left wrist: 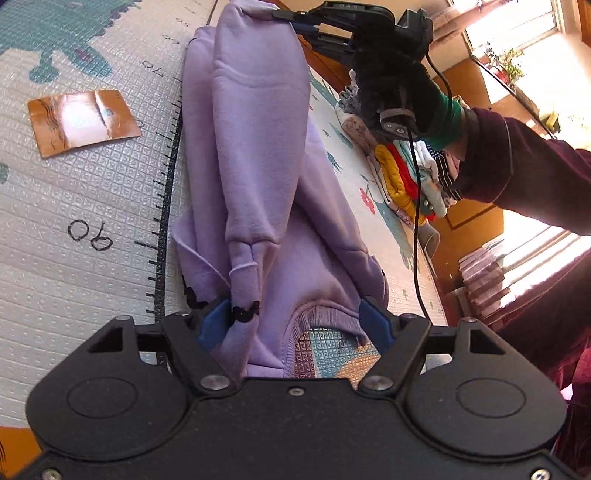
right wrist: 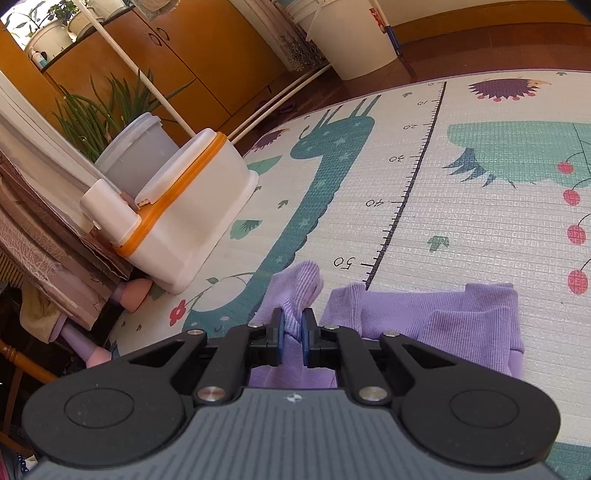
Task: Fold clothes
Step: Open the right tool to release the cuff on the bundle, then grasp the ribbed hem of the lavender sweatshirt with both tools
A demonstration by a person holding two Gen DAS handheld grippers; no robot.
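A lilac sweatshirt point(left wrist: 258, 155) lies lengthwise on the printed play mat point(left wrist: 92, 229). One sleeve is folded along its middle, with the cuff near my left gripper point(left wrist: 295, 325). That gripper stands open, its blue pads wide apart on either side of the collar. At the far end my right gripper point(left wrist: 277, 15) is shut on the sweatshirt's edge and holds it raised. In the right wrist view the right gripper point(right wrist: 291, 332) pinches a ridge of the lilac sweatshirt point(right wrist: 443, 321) between its blue pads, low over the mat point(right wrist: 480, 221).
A brown glossy packet point(left wrist: 83, 122) lies on the mat to the left. A pile of folded colourful clothes point(left wrist: 406, 173) sits to the right, under a person's dark-sleeved arm point(left wrist: 517, 166). A white and orange plastic box point(right wrist: 184, 206), a potted plant point(right wrist: 96, 118) and a white bucket point(right wrist: 354, 37) border the mat.
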